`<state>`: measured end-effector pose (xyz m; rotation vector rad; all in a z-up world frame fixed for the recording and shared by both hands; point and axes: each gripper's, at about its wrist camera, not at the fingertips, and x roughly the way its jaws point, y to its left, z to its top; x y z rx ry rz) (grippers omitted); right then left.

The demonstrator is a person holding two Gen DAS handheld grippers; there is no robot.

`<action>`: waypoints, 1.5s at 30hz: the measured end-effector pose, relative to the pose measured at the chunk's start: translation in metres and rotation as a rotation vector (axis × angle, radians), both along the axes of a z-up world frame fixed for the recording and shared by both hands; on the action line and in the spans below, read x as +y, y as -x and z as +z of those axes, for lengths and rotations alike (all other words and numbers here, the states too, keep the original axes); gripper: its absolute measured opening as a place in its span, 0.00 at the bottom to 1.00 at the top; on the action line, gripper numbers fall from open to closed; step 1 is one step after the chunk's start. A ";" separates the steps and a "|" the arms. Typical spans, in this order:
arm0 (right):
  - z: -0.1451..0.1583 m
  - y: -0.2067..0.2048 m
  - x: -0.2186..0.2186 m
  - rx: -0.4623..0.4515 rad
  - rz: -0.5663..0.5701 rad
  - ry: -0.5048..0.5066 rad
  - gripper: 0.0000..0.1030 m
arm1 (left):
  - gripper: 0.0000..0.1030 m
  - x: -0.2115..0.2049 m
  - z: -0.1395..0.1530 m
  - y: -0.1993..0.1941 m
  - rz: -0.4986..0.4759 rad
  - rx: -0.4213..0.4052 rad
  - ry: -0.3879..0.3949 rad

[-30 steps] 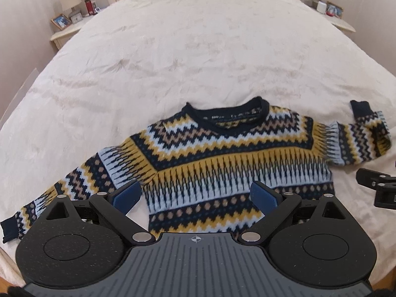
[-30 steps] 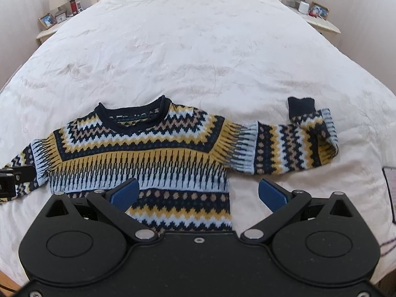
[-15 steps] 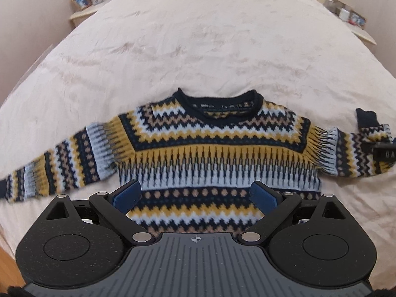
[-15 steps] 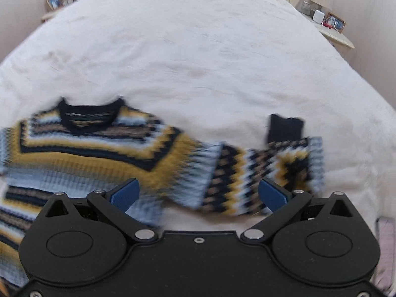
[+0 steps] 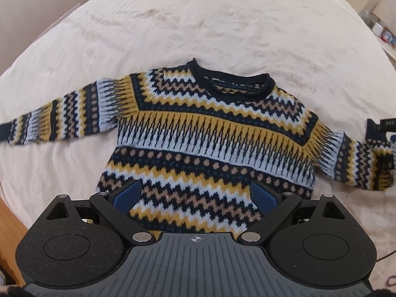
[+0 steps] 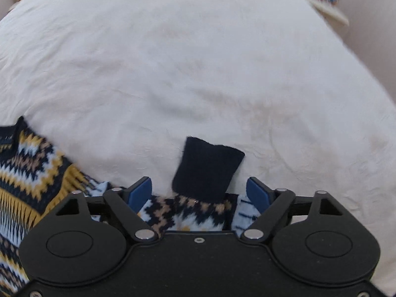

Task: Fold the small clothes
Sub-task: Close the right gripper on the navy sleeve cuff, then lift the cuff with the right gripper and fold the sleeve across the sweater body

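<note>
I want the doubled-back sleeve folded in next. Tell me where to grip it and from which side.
Grip the patterned knit sleeve just below its navy ribbed cuff, coming down from above. The cuff lies flat on the cream bedspread, pointing away from the right tool. That tool's jaws have just been closing and already straddle the sleeve, pads not yet pressing it.

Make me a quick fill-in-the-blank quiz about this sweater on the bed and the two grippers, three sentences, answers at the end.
1. The patterned sweater lies flat on a cream ____.
2. The sweater's neckband is dark ____.
3. The right gripper has been closing, its blue pads on either side of the folded-back sleeve's ____, not yet pressing it.
The left gripper hangs open above the hem.

Answers: bedspread; navy; cuff
</note>
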<state>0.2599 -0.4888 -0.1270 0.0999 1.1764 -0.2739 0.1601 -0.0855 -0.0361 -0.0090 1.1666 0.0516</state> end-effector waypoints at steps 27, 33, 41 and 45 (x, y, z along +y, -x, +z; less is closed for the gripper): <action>0.077 0.059 0.070 -0.232 -0.118 -0.304 0.18 | 0.93 0.068 -0.030 -0.023 -0.150 0.033 -0.017; 0.096 0.049 0.164 -0.275 -0.018 -0.309 0.18 | 0.92 0.112 -0.034 -0.031 -0.151 0.024 -0.037; 0.092 0.026 0.277 -0.295 0.107 -0.396 0.18 | 0.80 0.157 -0.039 -0.038 -0.126 0.043 -0.015; 0.070 0.016 0.323 -0.259 0.172 -0.404 0.19 | 0.80 0.170 -0.039 -0.041 -0.111 0.041 -0.012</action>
